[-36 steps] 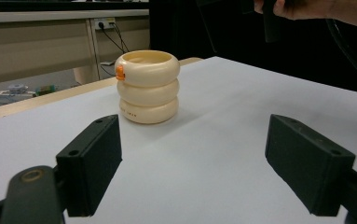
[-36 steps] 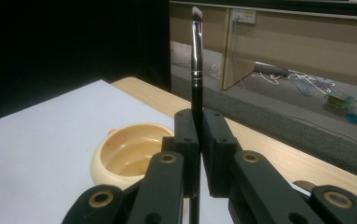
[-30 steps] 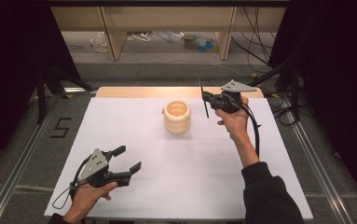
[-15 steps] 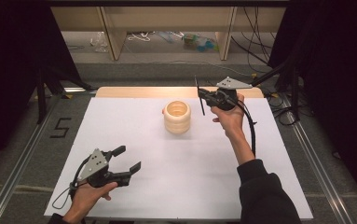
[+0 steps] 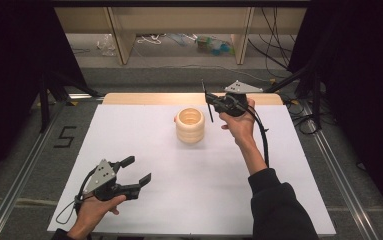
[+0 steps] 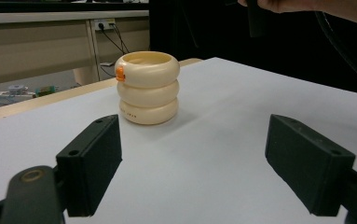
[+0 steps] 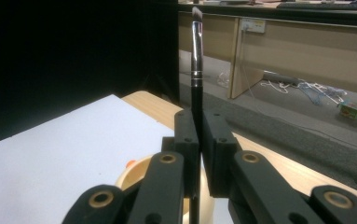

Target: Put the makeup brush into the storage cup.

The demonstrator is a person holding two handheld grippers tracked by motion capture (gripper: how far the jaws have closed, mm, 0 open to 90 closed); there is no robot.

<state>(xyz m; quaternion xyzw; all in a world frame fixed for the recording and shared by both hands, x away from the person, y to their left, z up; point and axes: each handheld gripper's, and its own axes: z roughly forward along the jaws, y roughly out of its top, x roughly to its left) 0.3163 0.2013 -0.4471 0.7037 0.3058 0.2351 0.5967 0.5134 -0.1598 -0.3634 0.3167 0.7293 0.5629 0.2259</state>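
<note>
A cream ribbed cup (image 5: 190, 125) with an orange tab stands on the white table sheet (image 5: 179, 200), towards the far middle. My right gripper (image 5: 214, 103) hovers just right of the cup's rim, shut on a thin black brush (image 5: 208, 102) that stands nearly upright. In the right gripper view the brush (image 7: 196, 56) rises from between the closed jaws of the right gripper (image 7: 199, 140), bristles up, and the cup's rim (image 7: 134, 173) lies below. My left gripper (image 5: 136, 170) rests open near the front left. In its own view the left gripper (image 6: 204, 172) faces the cup (image 6: 147, 87) with nothing between its jaws.
A bare wooden strip (image 5: 144, 98) runs along the table's far edge. Beyond it are shelf legs and scattered clutter (image 5: 211, 45) on the floor. Metal rails (image 5: 24, 175) flank the table. Dark curtains stand on both sides.
My right gripper has carried the brush leftwards, closer to the cup. The left gripper has stayed in place.
</note>
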